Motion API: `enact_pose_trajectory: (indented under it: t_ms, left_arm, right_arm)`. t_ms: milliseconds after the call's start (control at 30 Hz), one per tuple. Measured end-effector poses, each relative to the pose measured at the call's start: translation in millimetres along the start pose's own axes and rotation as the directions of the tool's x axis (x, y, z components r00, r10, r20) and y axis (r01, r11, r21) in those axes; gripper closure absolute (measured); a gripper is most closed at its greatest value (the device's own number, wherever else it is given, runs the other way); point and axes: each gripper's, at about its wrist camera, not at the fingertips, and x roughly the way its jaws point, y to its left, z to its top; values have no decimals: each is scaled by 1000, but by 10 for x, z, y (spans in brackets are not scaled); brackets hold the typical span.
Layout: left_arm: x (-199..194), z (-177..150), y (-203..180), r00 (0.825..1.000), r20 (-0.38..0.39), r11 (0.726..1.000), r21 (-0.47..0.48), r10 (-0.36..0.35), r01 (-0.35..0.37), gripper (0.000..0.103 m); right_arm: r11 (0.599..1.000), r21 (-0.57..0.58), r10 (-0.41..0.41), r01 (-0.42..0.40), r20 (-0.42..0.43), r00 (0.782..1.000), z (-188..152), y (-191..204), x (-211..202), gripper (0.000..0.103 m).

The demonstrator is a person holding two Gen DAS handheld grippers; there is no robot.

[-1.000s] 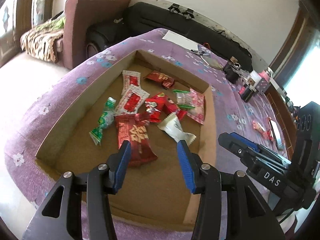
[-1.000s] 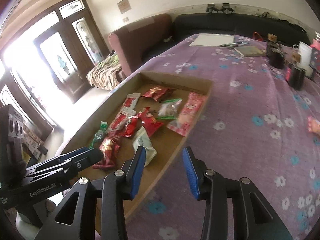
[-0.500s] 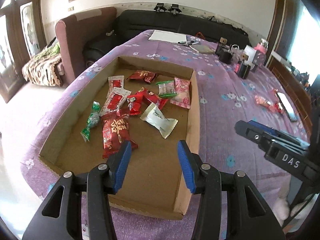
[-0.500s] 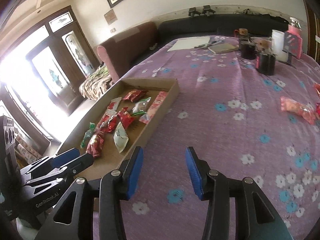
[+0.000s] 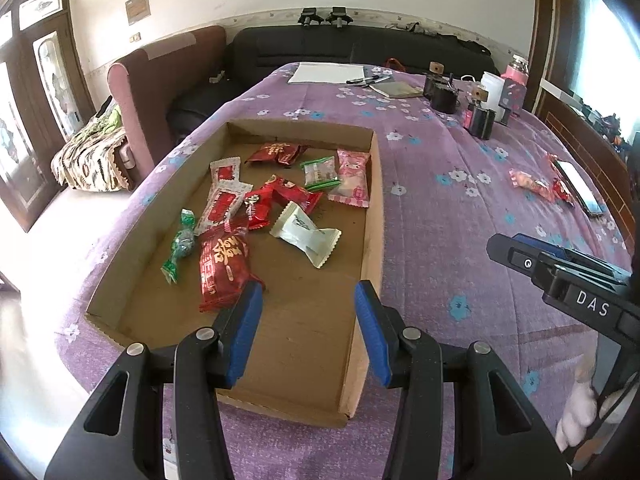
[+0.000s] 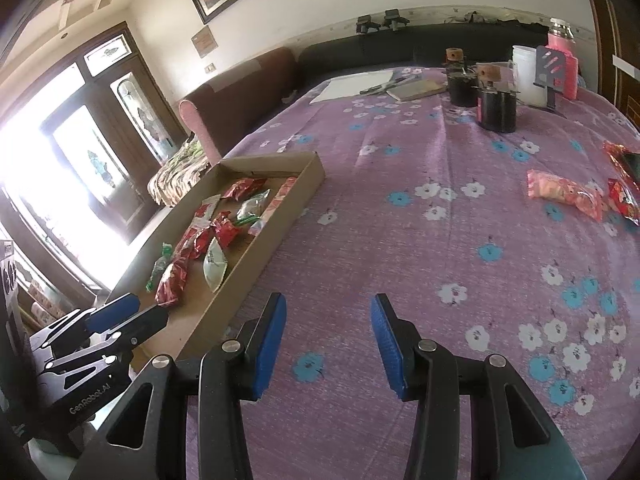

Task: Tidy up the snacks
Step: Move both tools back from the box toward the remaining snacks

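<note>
A shallow cardboard tray lies on the purple flowered table and holds several snack packets: a large red one, a white one, a green candy, a pink one. The tray also shows in the right wrist view. My left gripper is open and empty above the tray's near end. My right gripper is open and empty over bare cloth right of the tray. Loose snacks lie far right: a pink packet and red packets.
Dark jars, a white cup, a pink bottle, a notebook and paper stand at the table's far end. A phone lies at the right edge. A sofa and an armchair stand behind.
Both grippers have pulled back and risen, showing more of the table. The right gripper has swung right, away from the tray towards the loose snacks. Both stay open and empty.
</note>
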Motion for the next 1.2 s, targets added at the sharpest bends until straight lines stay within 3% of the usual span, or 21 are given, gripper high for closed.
enact_pose_trajectory:
  t_ms: [633, 767, 900, 1067, 1200]
  left_arm:
    - [38, -25, -159, 999, -20, 999, 30, -25, 26, 57]
    - [-19, -5, -197, 995, -15, 995, 26, -99, 99, 57]
    - [-39, 14, -250, 976, -22, 976, 15, -216, 217, 57]
    - [-29, 16, -383, 952, -23, 951, 27, -306, 307, 57]
    - [-5, 22, -470, 940, -32, 939, 49, -340, 341, 57]
  right_arm:
    - [998, 58, -28, 28, -9, 1000, -60, -324, -23, 56]
    - [995, 92, -52, 50, 20, 998, -50, -553, -163, 56]
    - [975, 180, -141, 128, 58, 988, -7, -1042, -435, 56]
    - [913, 351, -251, 207, 85, 964, 48, -1791, -772, 55]
    - [874, 413, -324, 256, 102, 941, 157, -2153, -870, 53]
